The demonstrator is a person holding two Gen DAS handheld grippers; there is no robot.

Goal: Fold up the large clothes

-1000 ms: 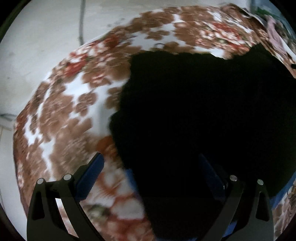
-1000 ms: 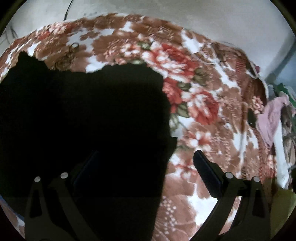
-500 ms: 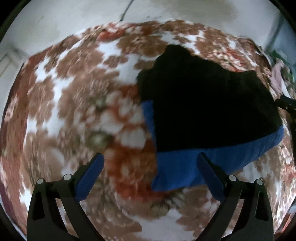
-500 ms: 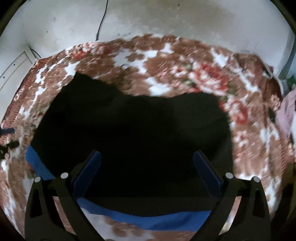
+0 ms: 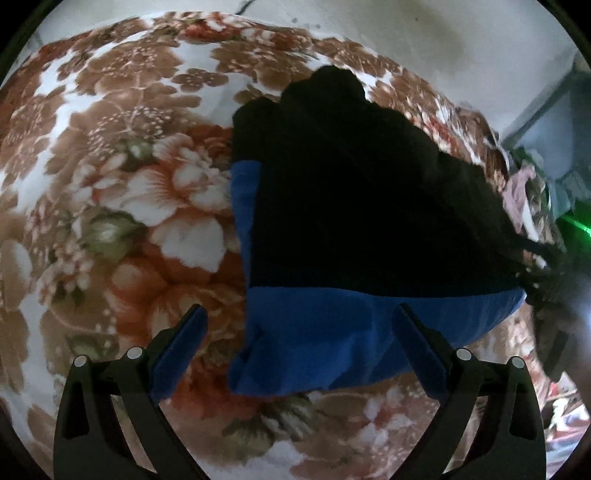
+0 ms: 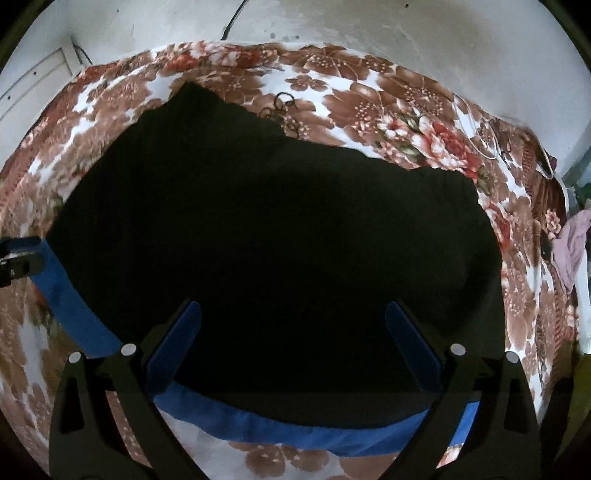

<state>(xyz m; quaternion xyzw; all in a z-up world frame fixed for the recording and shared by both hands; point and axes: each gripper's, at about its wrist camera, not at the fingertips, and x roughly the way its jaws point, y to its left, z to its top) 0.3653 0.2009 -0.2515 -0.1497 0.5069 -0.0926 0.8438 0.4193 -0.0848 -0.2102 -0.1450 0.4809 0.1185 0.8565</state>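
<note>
Garment: a large black garment (image 6: pixel 280 236) with a blue layer (image 6: pixel 295 430) showing under its near and left edges lies spread flat on the floral blanket (image 6: pixel 388 110), folded at least once so that the black part sits on top of the blue.
Where it lies: mid-blanket, just ahead of both my grippers; in my right wrist view it fills most of the middle, in my left wrist view the black garment (image 5: pixel 362 206) sits to the right of centre.
Long axis: from my right wrist view it runs left to right across the blanket, with the blue strip along the near edge; a black corner points up and away toward the wall (image 6: pixel 369 33).
Left gripper (image 5: pixel 299 350): my fingers are spread wide and hold nothing; they hang over the near left corner of the blue layer (image 5: pixel 332 343).
Right gripper (image 6: pixel 293 339): my fingers are likewise apart and empty, above the near edge of the black cloth.
Containers: I cannot make out any.
Around: small metal rings (image 6: pixel 280 107) lie on the blanket just past the far black edge; a pink cloth (image 6: pixel 570 247) is bunched at the right edge, well apart from the garment.
In the way: only my other gripper's tip at the garment's side.
</note>
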